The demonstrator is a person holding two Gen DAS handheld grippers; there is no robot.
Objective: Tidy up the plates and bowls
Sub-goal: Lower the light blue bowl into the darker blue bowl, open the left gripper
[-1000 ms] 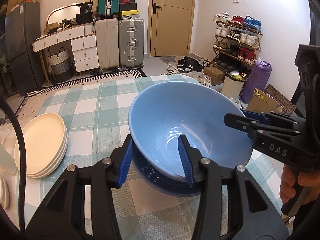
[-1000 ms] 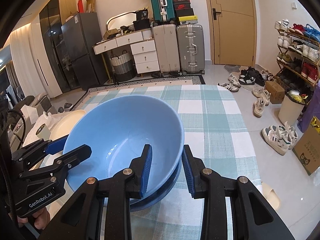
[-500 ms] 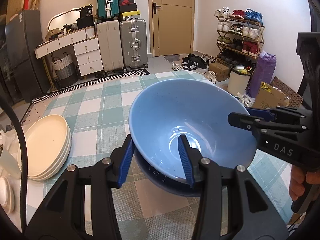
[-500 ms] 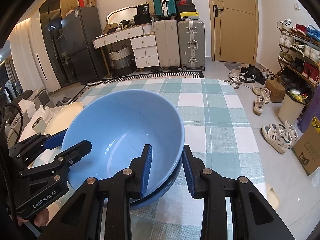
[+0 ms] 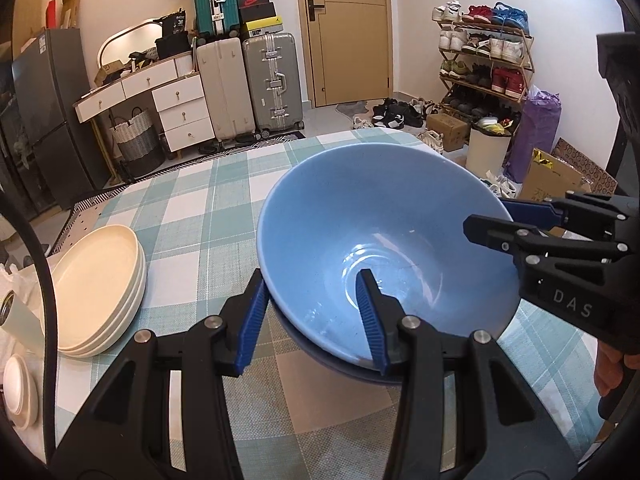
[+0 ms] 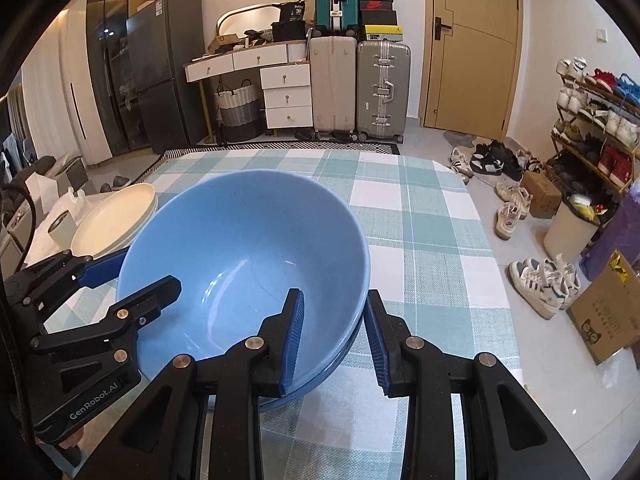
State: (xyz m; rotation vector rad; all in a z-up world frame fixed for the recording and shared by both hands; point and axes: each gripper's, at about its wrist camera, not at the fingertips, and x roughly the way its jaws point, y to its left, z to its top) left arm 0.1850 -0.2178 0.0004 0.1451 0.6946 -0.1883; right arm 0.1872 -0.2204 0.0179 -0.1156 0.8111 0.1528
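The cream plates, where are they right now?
The stack of cream plates sits on the checked tablecloth at the left of both views, apart from the blue bowl that both grippers hold.

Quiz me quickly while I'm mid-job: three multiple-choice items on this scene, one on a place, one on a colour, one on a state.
1. Where is the stack of cream plates in the left wrist view?
A. left of the bowl
B. inside the bowl
C. on the floor

2. What colour is the held bowl?
A. red
B. light blue
C. black

3. How is the bowl held?
A. by no gripper
B. by the left gripper only
C. by both, the right gripper too

Answers: 1 A, the plates sit on the checked tablecloth left of the bowl. 2 B, its inside is light blue. 3 C, each gripper's fingers straddle the rim.
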